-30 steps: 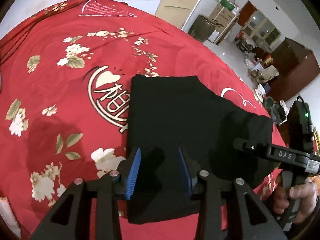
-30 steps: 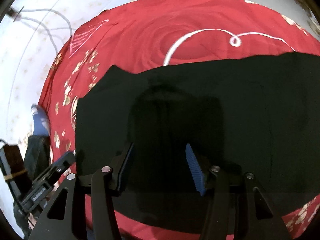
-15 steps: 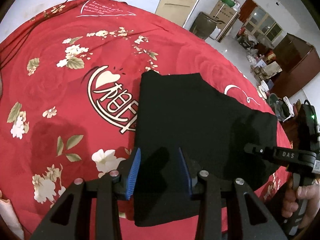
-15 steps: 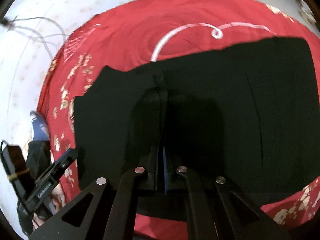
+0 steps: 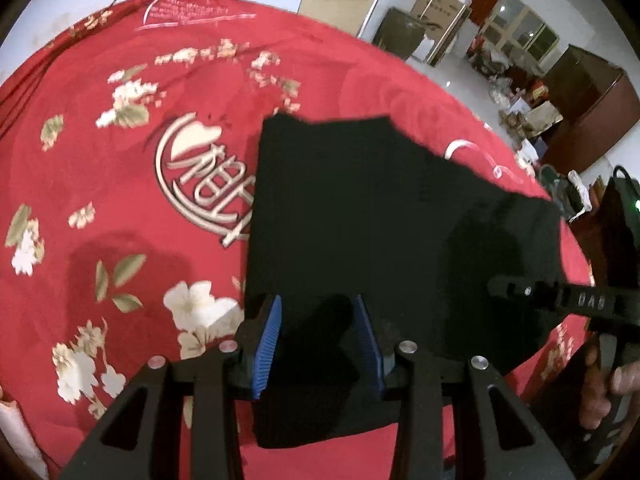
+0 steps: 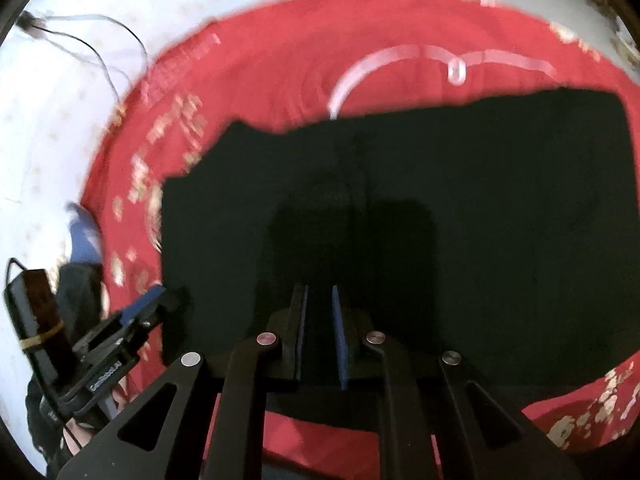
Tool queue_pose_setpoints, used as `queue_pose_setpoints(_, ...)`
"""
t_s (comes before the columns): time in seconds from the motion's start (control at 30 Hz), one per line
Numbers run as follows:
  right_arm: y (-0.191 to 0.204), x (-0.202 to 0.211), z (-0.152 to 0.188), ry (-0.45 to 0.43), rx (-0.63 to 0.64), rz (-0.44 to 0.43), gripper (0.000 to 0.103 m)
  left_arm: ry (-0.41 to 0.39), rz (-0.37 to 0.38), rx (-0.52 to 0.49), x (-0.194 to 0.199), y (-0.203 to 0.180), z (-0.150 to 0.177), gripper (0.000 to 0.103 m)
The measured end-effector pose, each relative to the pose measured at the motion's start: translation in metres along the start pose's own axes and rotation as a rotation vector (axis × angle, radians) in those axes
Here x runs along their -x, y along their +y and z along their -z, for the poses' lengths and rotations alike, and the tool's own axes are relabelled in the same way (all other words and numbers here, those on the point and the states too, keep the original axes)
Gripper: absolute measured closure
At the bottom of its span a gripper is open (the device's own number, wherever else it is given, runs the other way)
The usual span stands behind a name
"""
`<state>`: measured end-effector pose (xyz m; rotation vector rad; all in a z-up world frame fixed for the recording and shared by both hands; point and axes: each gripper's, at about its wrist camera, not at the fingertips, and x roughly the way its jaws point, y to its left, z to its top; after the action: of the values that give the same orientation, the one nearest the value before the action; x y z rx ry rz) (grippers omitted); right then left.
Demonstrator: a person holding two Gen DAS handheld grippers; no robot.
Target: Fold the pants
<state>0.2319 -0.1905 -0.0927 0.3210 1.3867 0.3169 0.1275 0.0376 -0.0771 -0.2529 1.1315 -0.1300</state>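
Lying flat on the red flowered cloth (image 5: 120,200), the black pants (image 5: 380,220) already look folded into one wide, neat block. The fold seems mostly done, and maybe one more fold is left to make the block smaller, but that is only a guess.

On the left, the left gripper (image 5: 318,340) hovers over the near left corner of the pants. Its two blue pads (image 5: 267,344) are spread wide apart and nothing is between them.

Going right, the pants lie near the near edge of the cloth and reach almost to its right edge. The right gripper (image 6: 319,338) is above the near edge of the pants. Its pads are close together with a thin gap. It is too dark to tell if any cloth is pinched there.

Counting: one pair of pants, one cloth, two grippers.
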Motion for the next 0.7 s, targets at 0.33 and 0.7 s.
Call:
queue_pose_setpoints(0.33,0.013,0.021,0.015,-0.073,0.074,0.077,0.076,-0.007,-0.079,-0.028,0.009,-0.003,0.003,0.062)
queue_pose_setpoints(0.7,0.015,0.016,0.015,-0.075,0.085,0.134,0.074,-0.035,-0.071,-0.013,0.020,-0.007,-0.003,0.062)
